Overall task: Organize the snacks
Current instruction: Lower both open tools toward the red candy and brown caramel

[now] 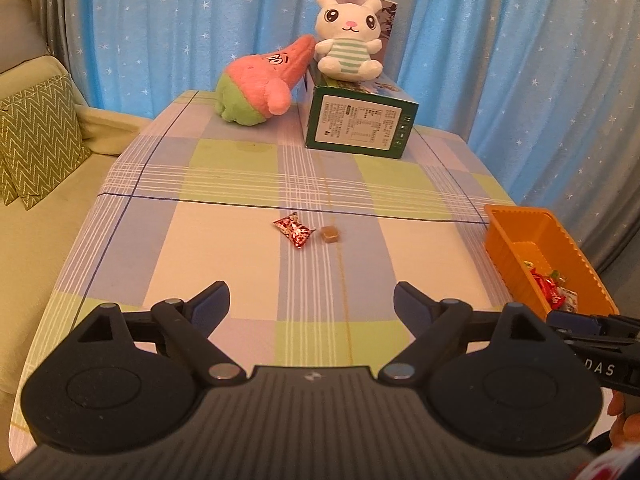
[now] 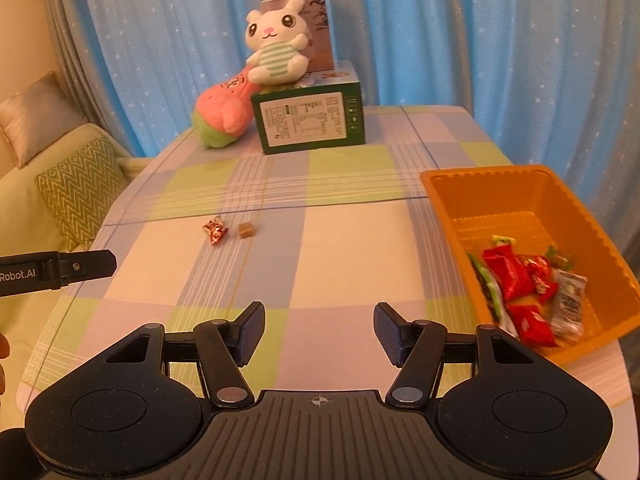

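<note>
A red-and-white wrapped candy [image 1: 293, 231] [image 2: 215, 232] and a small brown cube candy [image 1: 330, 234] [image 2: 246, 230] lie side by side on the checked tablecloth, mid-table. An orange tray [image 1: 560, 236] [image 2: 532, 196] at the right holds several wrapped snacks [image 2: 524, 284]. My left gripper [image 1: 312, 300] is open and empty, above the near table, short of the two candies. My right gripper [image 2: 319, 330] is open and empty, left of the tray.
A green box [image 1: 360, 124] [image 2: 310, 120] stands at the far end with a white rabbit plush [image 1: 347, 36] on it and a pink-green plush [image 1: 256, 84] beside it. A sofa with cushions [image 1: 36, 140] lies left. Blue curtains hang behind.
</note>
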Demonstrator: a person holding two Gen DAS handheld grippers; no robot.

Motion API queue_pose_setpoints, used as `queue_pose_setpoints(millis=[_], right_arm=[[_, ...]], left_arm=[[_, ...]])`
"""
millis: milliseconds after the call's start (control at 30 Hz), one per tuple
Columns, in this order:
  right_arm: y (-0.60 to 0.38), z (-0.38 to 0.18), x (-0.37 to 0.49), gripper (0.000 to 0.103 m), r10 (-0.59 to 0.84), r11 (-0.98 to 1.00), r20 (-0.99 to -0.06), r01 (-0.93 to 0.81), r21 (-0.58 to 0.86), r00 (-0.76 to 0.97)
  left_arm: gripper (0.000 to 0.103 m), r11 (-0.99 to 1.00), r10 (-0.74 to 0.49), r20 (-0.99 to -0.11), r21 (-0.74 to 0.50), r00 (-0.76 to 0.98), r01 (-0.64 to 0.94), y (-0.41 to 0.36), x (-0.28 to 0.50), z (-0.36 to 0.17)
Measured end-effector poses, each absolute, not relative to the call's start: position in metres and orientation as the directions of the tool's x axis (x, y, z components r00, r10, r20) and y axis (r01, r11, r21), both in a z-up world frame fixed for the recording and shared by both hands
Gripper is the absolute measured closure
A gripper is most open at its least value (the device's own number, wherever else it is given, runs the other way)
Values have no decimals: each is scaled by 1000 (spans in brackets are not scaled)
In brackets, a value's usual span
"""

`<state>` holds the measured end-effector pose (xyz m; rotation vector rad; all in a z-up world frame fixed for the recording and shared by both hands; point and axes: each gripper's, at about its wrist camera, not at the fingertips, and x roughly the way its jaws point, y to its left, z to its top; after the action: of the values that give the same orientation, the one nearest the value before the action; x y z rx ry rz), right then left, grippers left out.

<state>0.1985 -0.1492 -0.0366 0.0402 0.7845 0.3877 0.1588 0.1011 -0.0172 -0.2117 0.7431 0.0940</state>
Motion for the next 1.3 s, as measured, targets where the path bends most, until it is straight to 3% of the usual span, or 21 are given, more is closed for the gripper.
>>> queue_pose_setpoints(millis=[667,1300], right_arm=[[-64,-107,279,43,481,844,-643,-513,155,596],[-3,-162,350,42,501,807,-627,-583,91,596]], left_arm=[[16,966,85,-692,-119,717,-229,156,241,-84],[16,958,111,-694,-116,712,-263,177,287,-117]])
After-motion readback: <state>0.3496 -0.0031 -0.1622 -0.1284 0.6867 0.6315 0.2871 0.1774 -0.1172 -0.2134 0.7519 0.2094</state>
